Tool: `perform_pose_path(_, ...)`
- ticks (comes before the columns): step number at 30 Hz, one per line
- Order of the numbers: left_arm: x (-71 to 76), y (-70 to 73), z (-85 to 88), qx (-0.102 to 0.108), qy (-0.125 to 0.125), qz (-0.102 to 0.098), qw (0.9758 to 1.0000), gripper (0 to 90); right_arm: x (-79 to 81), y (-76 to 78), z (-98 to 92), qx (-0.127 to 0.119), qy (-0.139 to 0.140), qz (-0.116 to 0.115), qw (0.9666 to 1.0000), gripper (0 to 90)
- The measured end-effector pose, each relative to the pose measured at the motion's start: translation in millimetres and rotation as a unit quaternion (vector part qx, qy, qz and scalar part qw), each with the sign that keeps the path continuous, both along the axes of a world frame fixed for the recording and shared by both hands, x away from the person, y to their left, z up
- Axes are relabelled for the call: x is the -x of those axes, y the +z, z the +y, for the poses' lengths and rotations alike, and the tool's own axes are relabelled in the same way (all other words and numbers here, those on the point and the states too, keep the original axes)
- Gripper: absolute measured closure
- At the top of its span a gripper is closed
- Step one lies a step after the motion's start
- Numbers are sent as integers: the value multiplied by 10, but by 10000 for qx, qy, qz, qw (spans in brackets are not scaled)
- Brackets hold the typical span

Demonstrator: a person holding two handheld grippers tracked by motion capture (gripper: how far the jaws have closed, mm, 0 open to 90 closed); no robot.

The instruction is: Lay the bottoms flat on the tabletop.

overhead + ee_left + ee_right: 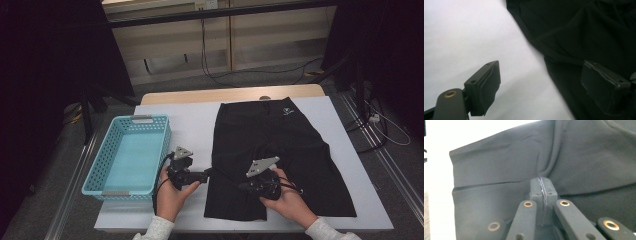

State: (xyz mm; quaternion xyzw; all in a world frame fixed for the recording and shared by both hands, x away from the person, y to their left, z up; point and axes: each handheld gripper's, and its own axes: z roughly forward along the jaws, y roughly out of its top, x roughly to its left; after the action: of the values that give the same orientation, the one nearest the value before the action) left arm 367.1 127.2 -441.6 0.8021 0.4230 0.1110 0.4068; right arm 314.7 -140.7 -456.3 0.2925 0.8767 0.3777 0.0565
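From the high view, a pair of black shorts [272, 155] lies spread flat on the white tabletop [195, 125], waistband at the far side and leg openings toward the near edge, with a small white logo near the far right of the waistband. To the left of the shorts stands an empty light-blue basket [95, 172] with perforated walls, set well apart from the cloth. The person's hands come in from the near edge: the left gripper [206, 175] sits between basket and shorts, its tip pointing right and reaching the left edge of the near left leg, while the right gripper [243, 187] rests on top of the shorts near the crotch seam, on the left leg. In the left gripper view, the jaws stand wide apart and released; one pad [487, 85] hovers over bare tabletop [461, 37] and the other is over the dark cloth of the shorts [579, 32], whose edge runs diagonally between them without being pinched. In the right gripper view, the jaws are clenched tight, pads pressed face to face, right at a ridge in the shorts [499, 165] where folds gather toward the tip; whether any cloth is caught between the pads cannot be made out.
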Motion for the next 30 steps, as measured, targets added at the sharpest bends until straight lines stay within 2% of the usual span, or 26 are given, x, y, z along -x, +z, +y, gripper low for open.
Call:
perform_pose_path(2,3,-3,-4,-2,-26,23,10000,161,39,9,-6,-49,146,190,9997,900)
perform_pose_path(4,3,-1,-2,-1,-34,35,10000,161,99,9,-11,-20,279,173,9995,898)
perform_pose_path(6,6,-10,-11,19,-13,36,10000,161,124,10,-40,-54,300,254,9992,890)
perform_pose_path(7,6,-13,-12,-29,-61,50,10000,162,129,22,-56,-44,274,225,9994,871)
perform_pose_path(10,14,-32,-34,6,-90,140,9999,173,94,86,-127,-242,-37,-2,9997,756)
perform_pose_path(11,15,-36,-34,-19,-134,167,9998,187,73,100,-155,-221,-191,-125,9995,693)
perform_pose_path(13,27,-46,-45,-44,-184,210,9996,214,32,106,-223,-172,-446,-280,9985,671)
perform_pose_path(15,43,-67,-66,-150,-262,191,9994,282,-7,107,-295,-192,-721,-293,9968,601)
perform_pose_path(16,44,-75,-71,-167,-294,242,9991,299,-20,109,-327,-165,-797,-339,9961,598)
perform_pose_path(18,46,-108,-94,-155,-352,275,9989,366,-37,118,-384,-269,-983,-361,9941,559)
perform_pose_path(23,72,-134,-185,-316,-545,220,9978,492,-54,129,-449,-279,-1237,-447,9909,527)
perform_pose_path(26,87,-128,-222,-336,-635,279,9970,621,-60,138,-471,-273,-1371,-554,9886,516)
perform_pose_path(28,97,-120,-241,-337,-658,359,9966,736,-62,159,-501,-351,-1479,-602,9865,516)
perform_pose_path(30,108,-124,-258,-316,-704,417,9961,812,-68,180,-536,-397,-1581,-631,9846,516)
